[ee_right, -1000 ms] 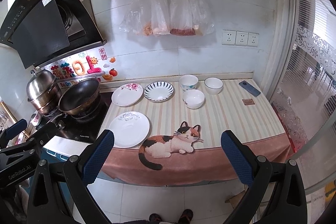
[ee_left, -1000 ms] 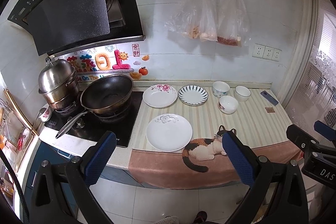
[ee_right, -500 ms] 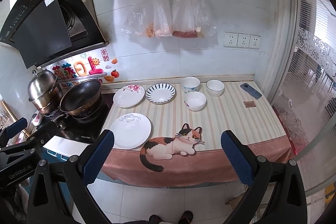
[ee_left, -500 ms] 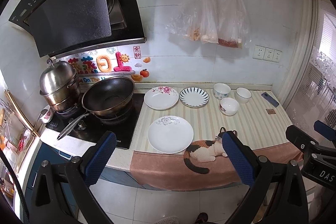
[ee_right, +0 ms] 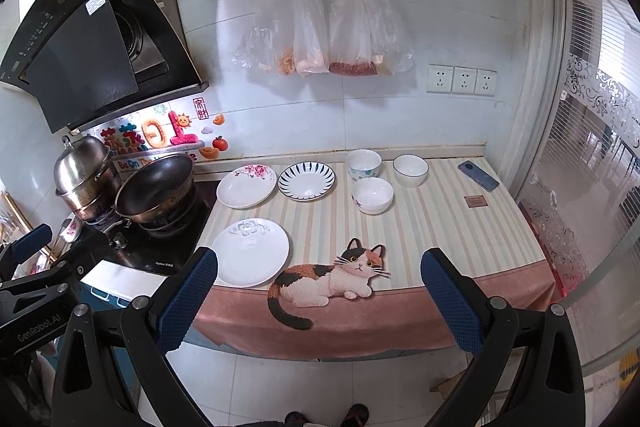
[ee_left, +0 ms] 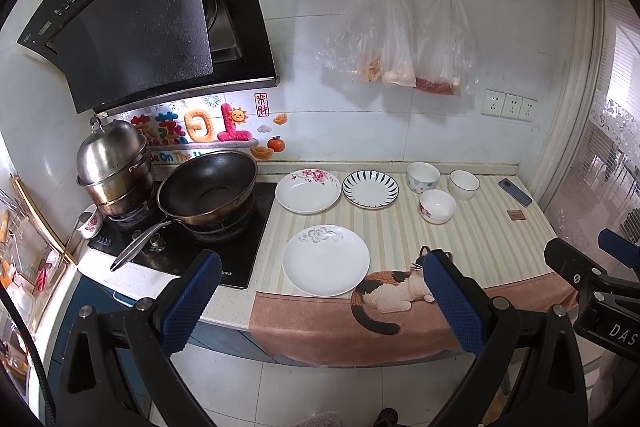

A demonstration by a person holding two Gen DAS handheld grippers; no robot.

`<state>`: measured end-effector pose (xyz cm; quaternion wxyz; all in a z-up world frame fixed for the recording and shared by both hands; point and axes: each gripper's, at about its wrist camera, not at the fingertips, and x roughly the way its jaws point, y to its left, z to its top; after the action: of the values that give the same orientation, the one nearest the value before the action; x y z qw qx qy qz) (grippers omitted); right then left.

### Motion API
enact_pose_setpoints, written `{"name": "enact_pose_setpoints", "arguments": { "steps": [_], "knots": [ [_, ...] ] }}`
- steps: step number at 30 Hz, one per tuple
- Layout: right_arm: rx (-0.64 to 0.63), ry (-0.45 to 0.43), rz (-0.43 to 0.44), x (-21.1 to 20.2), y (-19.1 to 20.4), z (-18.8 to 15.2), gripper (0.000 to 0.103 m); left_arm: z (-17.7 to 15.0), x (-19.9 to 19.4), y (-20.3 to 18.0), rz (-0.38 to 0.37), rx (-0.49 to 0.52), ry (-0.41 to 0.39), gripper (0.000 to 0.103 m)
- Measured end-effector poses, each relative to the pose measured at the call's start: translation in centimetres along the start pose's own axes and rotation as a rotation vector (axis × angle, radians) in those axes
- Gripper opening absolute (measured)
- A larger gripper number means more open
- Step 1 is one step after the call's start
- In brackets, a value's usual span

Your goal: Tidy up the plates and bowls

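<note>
- So, I am at the very start: nothing is stacked yet, and both tools hang out in front of the counter (ee_right: 460, 227), above the floor, well short of any dish.
- My left gripper (ee_left: 320, 291) has its jaws spread wide with nothing between them; my right gripper (ee_right: 320, 287) stands the same, wide apart and empty.
- Three plates lie apart on the left half of the counter: the large white plate (ee_left: 325, 260) near the front edge, the floral plate (ee_left: 308, 190) and the blue-striped plate (ee_left: 370, 188) side by side toward the back edge.
- Three bowls sit as a loose cluster right of the plates: the dotted bowl (ee_right: 363, 165) and the plain white bowl (ee_right: 410, 169) at the back edge, the flowered bowl (ee_right: 372, 195) just in front of them.
- A wok (ee_left: 207, 189) and a steel pot (ee_left: 114, 165) occupy the stove at the counter's left end; a phone (ee_right: 478, 175) lies near the back right corner.
- I judge the next move is an approach: carry one gripper in over the front edge, tilt it so one finger slips under a plate rim, most likely a back plate bound for the large one. Glazed rims look slippery, so the bite must be firm.
- Against the frames of a second ago, both views have crept slightly nearer the counter; no dish has shifted and the jaws' spread is unchanged.
</note>
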<state>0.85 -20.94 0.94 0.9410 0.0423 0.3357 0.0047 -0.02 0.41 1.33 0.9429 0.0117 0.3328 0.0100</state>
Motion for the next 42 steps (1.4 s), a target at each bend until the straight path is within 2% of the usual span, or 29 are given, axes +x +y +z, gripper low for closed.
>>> {"name": "enact_pose_setpoints", "arguments": {
  "steps": [16,20,23,27,30,35,39,42],
  "knots": [
    [0.004,0.007,0.006,0.4,0.3,0.5,0.103,-0.2,0.3,0.0,-0.001,-0.001,0.002,0.103],
    [0.027,0.015,0.024,1.6,0.4,0.3,0.103,-0.4,2.1,0.8,0.000,-0.011,0.006,0.103],
    [0.040,0.065,0.040,3.9,0.7,0.0,0.103,-1.0,4.7,2.0,0.007,-0.011,0.016,0.103],
    [0.053,0.152,0.064,9.0,1.6,-0.4,0.103,-2.1,9.6,3.5,0.038,0.008,0.043,0.103],
    [0.060,0.238,0.096,14.3,2.2,-1.1,0.103,-3.1,14.7,4.6,0.034,0.021,0.133,0.103],
    [0.107,0.428,0.182,25.8,2.1,-3.2,0.103,-4.4,23.6,6.1,0.026,-0.002,0.274,0.103],
    [0.147,0.536,0.250,35.2,1.4,-4.7,0.103,-4.9,30.3,6.8,0.052,-0.006,0.331,0.103],
    [0.131,0.608,0.266,41.7,1.0,-5.5,0.102,-5.6,35.9,7.5,0.060,-0.014,0.415,0.103]
  ]
}}
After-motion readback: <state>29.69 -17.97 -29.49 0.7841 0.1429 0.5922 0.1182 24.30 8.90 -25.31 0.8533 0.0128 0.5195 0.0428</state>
